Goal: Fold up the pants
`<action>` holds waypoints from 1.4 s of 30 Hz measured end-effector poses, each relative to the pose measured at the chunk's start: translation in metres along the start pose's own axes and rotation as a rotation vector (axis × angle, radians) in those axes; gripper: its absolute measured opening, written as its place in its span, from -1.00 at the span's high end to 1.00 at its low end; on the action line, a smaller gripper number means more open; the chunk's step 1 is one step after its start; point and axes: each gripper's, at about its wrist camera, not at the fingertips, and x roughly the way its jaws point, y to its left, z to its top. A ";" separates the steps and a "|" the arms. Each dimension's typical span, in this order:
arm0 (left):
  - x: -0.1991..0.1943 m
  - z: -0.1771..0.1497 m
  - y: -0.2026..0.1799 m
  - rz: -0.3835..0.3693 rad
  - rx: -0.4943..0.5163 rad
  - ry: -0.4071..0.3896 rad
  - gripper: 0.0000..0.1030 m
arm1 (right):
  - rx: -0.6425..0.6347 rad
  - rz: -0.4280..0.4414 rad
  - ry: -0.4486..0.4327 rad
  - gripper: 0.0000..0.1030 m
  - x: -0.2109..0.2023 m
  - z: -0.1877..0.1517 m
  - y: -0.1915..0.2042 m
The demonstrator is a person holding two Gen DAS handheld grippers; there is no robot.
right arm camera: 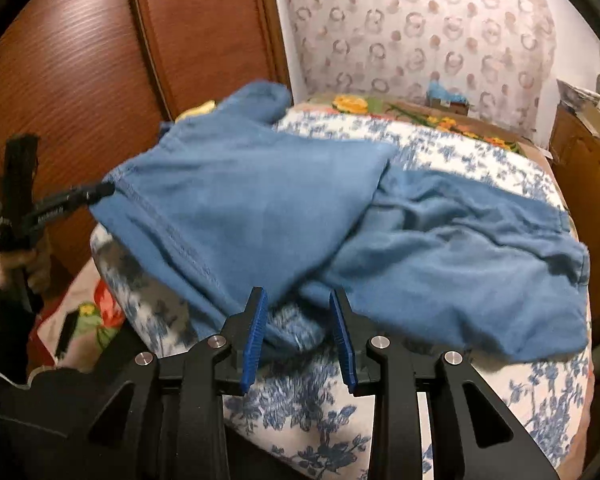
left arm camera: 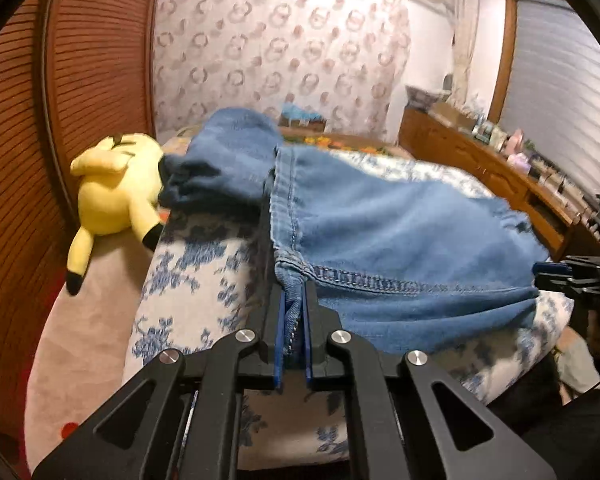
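Note:
Blue denim pants (left arm camera: 380,232) lie partly lifted over a bed with a blue-flowered white cover (left arm camera: 188,280). My left gripper (left arm camera: 293,300) is shut on a stitched edge of the pants and holds it off the bed. In the right wrist view the pants (right arm camera: 260,200) are stretched from the left gripper (right arm camera: 96,192) at left across the bed (right arm camera: 300,400). My right gripper (right arm camera: 300,304) is open, its blue pads either side of a fold of the pants at the bed's near edge. It shows at the right edge of the left wrist view (left arm camera: 560,272).
A yellow plush toy (left arm camera: 112,192) lies at the bed's left side by a wooden slatted door (left arm camera: 80,80). A wooden dresser (left arm camera: 500,176) with several small items stands to the right. A patterned curtain (left arm camera: 280,48) hangs behind the bed.

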 end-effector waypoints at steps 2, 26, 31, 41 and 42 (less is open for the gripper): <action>0.005 -0.005 0.000 -0.004 -0.006 0.016 0.83 | 0.015 0.016 0.013 0.36 0.001 -0.007 -0.002; 0.017 0.013 -0.053 -0.043 0.072 -0.012 -0.47 | 0.059 -0.005 -0.039 0.36 -0.004 -0.025 -0.011; 0.025 0.019 -0.071 -0.052 0.091 -0.015 -0.47 | 0.092 -0.051 -0.094 0.36 -0.012 -0.031 -0.019; 0.036 0.029 -0.105 -0.077 0.143 -0.004 -0.47 | 0.180 -0.155 -0.147 0.25 -0.017 -0.052 -0.043; 0.036 0.029 -0.108 -0.081 0.148 -0.003 -0.47 | 0.189 -0.163 -0.149 0.24 -0.018 -0.054 -0.045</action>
